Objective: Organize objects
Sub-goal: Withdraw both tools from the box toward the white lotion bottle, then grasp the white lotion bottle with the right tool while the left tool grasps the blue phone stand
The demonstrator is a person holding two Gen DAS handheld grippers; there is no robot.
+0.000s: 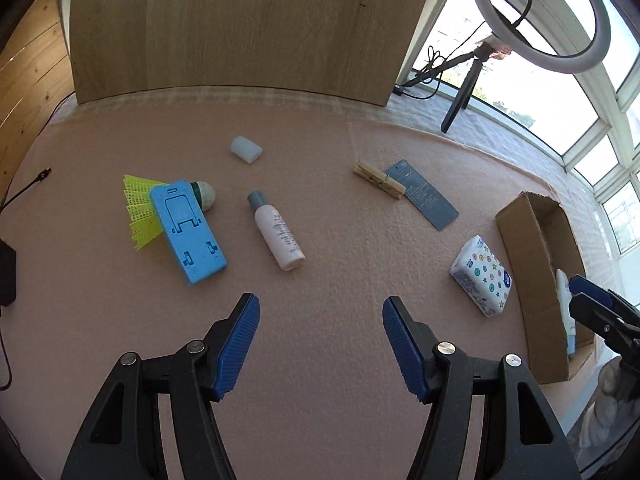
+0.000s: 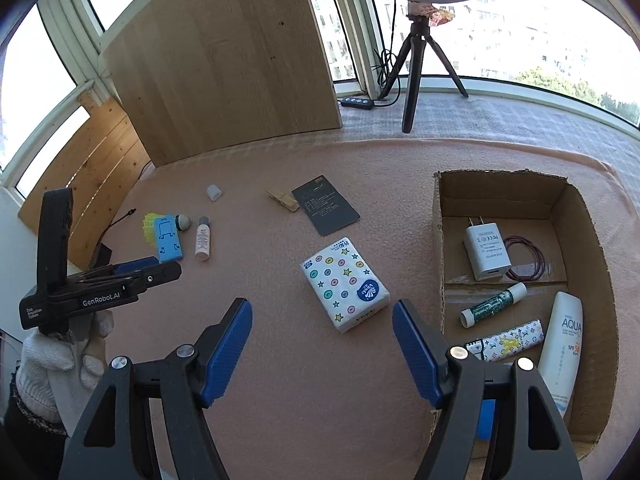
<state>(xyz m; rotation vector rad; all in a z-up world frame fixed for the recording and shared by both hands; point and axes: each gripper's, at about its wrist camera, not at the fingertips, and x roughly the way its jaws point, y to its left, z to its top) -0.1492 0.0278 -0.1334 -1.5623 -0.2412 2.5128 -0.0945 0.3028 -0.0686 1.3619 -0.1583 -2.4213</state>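
step in hand — sorting loose items into cardboard box (image 2: 576, 240), right of frame. right gripper (image 2: 322, 336) jaws spread, empty; left gripper (image 1: 320, 340) likewise. tissue pack (image 2: 344, 282), centre frame, just beside box — likely next: straddle, pinch.

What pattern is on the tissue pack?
Colourful buttons and stars on white, on the tissue pack; clearest in the right wrist view.

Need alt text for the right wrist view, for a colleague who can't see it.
The open right gripper hovers over a pink mat, just short of a tissue pack. To its right, a cardboard box already holds a charger, sunscreen and small tubes.
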